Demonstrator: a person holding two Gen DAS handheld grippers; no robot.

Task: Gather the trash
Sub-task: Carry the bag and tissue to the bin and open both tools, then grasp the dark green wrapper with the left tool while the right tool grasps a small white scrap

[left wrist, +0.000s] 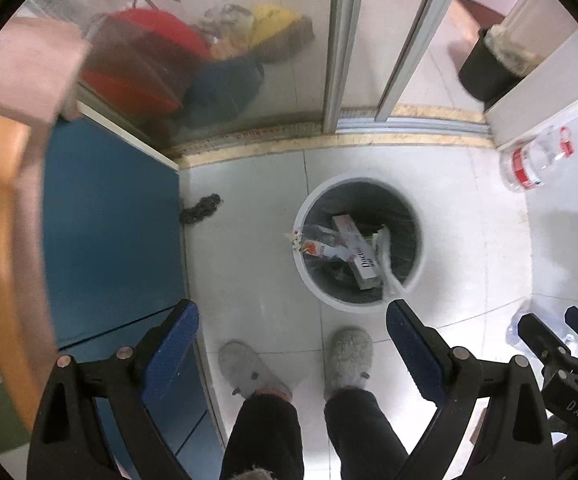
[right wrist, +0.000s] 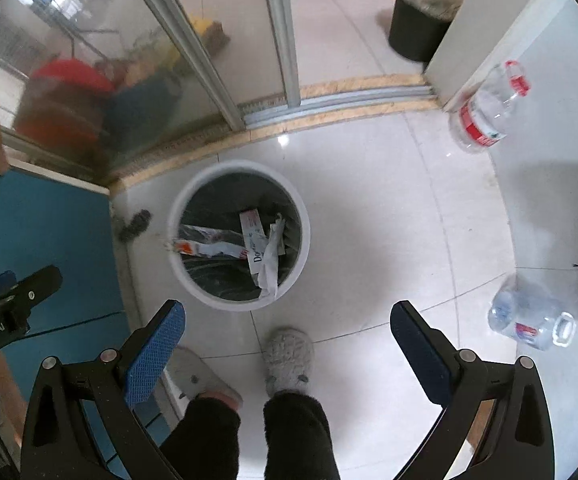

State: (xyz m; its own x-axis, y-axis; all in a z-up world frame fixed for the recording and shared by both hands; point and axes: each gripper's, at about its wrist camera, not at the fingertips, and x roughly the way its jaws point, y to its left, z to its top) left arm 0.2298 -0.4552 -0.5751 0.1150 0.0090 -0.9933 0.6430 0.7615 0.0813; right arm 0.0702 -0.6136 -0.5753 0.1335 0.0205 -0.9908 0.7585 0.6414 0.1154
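Left wrist view: the left gripper (left wrist: 292,322) hangs with jaws spread and empty – the bin (left wrist: 359,186) of trash (left wrist: 363,256) sits on the floor just beyond them, toward the right jaw.

Right wrist view: the right gripper (right wrist: 288,320) also has its jaws spread, holding nothing – the bin (right wrist: 225,170) lies beyond the left jaw, and a bottle (right wrist: 529,316) lies on the floor to the right.

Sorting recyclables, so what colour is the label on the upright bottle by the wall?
Red, on a clear bottle; right wrist view shows it best.

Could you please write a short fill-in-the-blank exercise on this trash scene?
1. The trash lies inside the round white ___, not on the floor.
2. Both the left gripper and right gripper have their jaws ___.
3. The number of plastic bottles left on the floor is ___.
4. The person wears fuzzy grey ___.

Missing words: bin; open; two; slippers
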